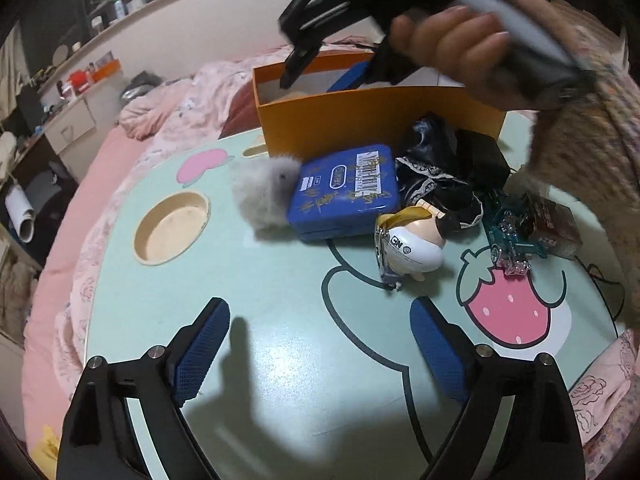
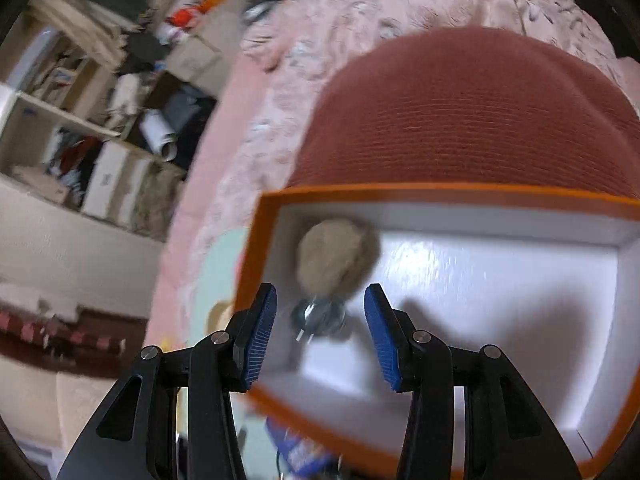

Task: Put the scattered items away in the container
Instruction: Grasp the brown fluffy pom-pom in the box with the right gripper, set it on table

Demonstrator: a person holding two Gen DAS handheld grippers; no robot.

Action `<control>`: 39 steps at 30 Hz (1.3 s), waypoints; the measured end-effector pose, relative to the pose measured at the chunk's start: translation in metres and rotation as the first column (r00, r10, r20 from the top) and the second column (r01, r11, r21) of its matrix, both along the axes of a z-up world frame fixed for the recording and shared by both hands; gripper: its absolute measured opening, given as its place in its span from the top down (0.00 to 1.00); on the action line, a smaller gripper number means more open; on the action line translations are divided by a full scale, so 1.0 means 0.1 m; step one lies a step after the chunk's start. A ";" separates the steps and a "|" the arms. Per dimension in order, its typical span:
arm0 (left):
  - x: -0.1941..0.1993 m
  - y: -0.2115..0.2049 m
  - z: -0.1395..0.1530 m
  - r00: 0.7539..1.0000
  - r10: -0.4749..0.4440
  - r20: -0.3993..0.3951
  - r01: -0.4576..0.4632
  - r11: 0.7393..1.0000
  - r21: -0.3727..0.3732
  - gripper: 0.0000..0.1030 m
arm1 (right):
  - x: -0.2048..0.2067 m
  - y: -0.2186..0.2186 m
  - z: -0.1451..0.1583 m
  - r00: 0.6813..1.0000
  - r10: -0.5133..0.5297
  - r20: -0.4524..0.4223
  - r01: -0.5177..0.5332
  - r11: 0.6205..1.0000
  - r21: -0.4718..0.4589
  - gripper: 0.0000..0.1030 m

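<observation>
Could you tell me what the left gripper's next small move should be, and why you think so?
Probably ease the left gripper forward and down toward the grey fluffy pom-pom beside the blue rectangular tin. Its jaws stand wide with nothing between them, the pom-pom lies nearest on the mint-green table, and the orange cardboard box sits just behind.

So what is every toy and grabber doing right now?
Left gripper: open, empty.
Right gripper: open, empty, over the box.
Orange cardboard box: upright, no lid.
Beige fluffy pom-pom: inside the box.
Grey fluffy pom-pom: on the table.
Blue flat tin: closed, on the table.
</observation>
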State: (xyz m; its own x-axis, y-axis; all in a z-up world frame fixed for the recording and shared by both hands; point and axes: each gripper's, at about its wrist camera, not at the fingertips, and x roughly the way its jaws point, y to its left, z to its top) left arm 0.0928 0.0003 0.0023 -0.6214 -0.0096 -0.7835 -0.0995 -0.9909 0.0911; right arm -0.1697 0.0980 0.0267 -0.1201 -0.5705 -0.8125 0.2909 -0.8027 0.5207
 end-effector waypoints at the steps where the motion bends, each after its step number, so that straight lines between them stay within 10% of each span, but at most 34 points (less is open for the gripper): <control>1: 0.01 0.00 0.00 1.000 -0.001 0.001 0.001 1.000 0.004 0.11 | -0.02 -0.04 -0.03 1.000 -0.012 -0.006 0.012 1.000 0.021 0.54; 8: 0.02 0.01 -0.01 1.000 -0.002 0.007 0.002 1.000 0.021 0.11 | -0.07 -0.17 -0.17 1.000 0.001 -0.008 -0.001 0.998 0.070 0.47; 10: 0.02 0.02 -0.01 1.000 0.001 0.008 -0.001 1.000 0.023 0.11 | -0.07 -0.17 -0.15 1.000 0.016 -0.010 -0.015 0.997 0.076 0.73; 14: 0.03 0.01 -0.01 1.000 0.004 0.008 -0.004 1.000 0.025 0.11 | -0.02 -0.07 -0.06 0.999 0.007 -0.034 -0.006 1.000 0.017 0.90; 27: 0.02 -0.06 0.02 1.000 0.028 0.007 -0.029 0.997 0.067 0.11 | 0.72 0.82 0.75 0.949 -0.067 -0.307 0.020 0.988 -0.153 0.91; 39: -0.40 -0.38 0.75 0.997 -0.052 -0.066 0.066 0.966 0.249 0.21 | 1.38 1.23 0.33 0.967 0.027 -0.252 -0.046 0.996 -0.071 0.87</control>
State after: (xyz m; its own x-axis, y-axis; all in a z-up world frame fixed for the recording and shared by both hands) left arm 0.0533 -0.0380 0.0772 -0.6594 0.2202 -0.7188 -0.1603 -0.9753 -0.1517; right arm -0.0321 0.2214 0.0595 -0.2920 -0.6371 -0.7133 0.4484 -0.7500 0.4863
